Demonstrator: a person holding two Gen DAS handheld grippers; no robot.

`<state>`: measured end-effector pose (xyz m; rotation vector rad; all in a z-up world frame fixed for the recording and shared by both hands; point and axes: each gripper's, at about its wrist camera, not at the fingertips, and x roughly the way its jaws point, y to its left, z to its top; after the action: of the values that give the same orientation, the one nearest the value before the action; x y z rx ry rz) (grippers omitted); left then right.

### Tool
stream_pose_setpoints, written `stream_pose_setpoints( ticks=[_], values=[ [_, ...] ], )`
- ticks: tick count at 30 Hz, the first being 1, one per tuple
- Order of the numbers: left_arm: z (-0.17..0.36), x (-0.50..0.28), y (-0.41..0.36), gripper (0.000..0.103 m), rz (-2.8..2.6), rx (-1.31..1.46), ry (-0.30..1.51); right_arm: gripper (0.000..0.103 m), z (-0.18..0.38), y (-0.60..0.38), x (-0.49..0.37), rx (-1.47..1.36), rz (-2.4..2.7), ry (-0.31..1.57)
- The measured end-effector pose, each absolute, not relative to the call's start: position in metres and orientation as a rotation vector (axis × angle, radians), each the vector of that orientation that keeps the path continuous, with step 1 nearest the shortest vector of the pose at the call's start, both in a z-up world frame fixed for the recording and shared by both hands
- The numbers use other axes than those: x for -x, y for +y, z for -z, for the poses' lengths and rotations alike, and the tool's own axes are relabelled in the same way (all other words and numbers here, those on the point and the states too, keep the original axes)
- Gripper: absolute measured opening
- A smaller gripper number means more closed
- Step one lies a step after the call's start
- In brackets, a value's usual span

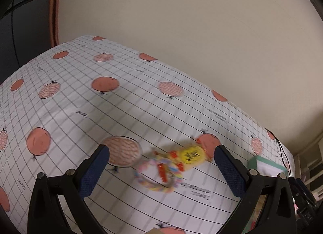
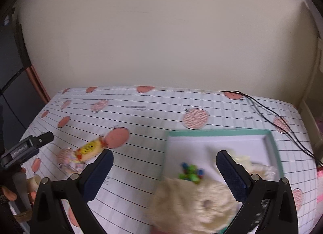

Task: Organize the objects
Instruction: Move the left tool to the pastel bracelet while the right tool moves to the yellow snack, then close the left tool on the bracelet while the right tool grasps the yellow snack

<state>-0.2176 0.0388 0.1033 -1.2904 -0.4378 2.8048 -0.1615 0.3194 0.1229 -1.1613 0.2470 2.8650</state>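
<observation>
- Two claws are in view, each with its jaws spread wide and nothing between them: the left gripper [image 1: 161, 165] and the right gripper [image 2: 164, 169].
- Ahead of the left gripper, in line with the gap between its fingers, a yellow toy with a pastel rope loop [image 1: 171, 165] lies on the patterned tablecloth [image 1: 80, 96]. No finger touches it.
- Beneath and ahead of the right gripper sits a teal-rimmed box [image 2: 272, 143], holding a small green and blue toy [image 2: 191, 172] and a cream fluffy item [image 2: 244, 160].
- A larger cream plush [image 2: 193, 201] lies under the right gripper at the box's near edge; whether it rests fully inside cannot be told.
- Judged step: the rope toy appears to be the next piece to collect, with the left gripper lined up on it and not yet closed.
- Judged next move: the left gripper needs to advance and descend until the yellow body sits between the pads, close, then carry it to the box off to its right.
- Risk, as a judgement: the loose rope loop may trail or snag on the box rim.
- Hard to make out: both toys are blurred, and print on the yellow body is unreadable.
- Cut off: the box's near rim is hidden by the plush, and only its corner shows in the left view.
- Black cables [image 2: 282, 121] cross the cloth beyond the box.
</observation>
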Motion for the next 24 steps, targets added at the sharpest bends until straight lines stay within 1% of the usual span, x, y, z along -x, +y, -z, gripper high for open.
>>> stream_pose_setpoints(
  ticks=[4, 9, 14, 21, 23, 24],
  values=[
    [-0.100, 0.220, 0.017, 0.103, -2.835, 1.301, -0.467, 0.103, -0.122, 0.293, 0.170, 1.172, -2.899, 0.223],
    [-0.089, 0.224, 0.003, 0.103, -2.846, 1.355, -0.451, 0.103, -0.109, 0.265, 0.183, 1.224, -2.915, 0.189],
    [-0.069, 0.231, 0.000, 0.103, -2.790, 1.468, -0.440, 0.103, -0.091, 0.247, 0.192, 1.294, -2.903, 0.155],
    [-0.039, 0.236, 0.015, 0.103, -2.717, 1.593, -0.326, 0.103, -0.069, 0.235, 0.203, 1.359, -2.882, 0.139],
    [-0.034, 0.237, 0.019, 0.101, -2.714, 1.612, -0.288, 0.103, -0.067, 0.234, 0.204, 1.365, -2.877, 0.143],
    [-0.032, 0.237, 0.021, 0.098, -2.715, 1.620, -0.271, 0.103, -0.066, 0.234, 0.205, 1.368, -2.876, 0.144]
  ],
)
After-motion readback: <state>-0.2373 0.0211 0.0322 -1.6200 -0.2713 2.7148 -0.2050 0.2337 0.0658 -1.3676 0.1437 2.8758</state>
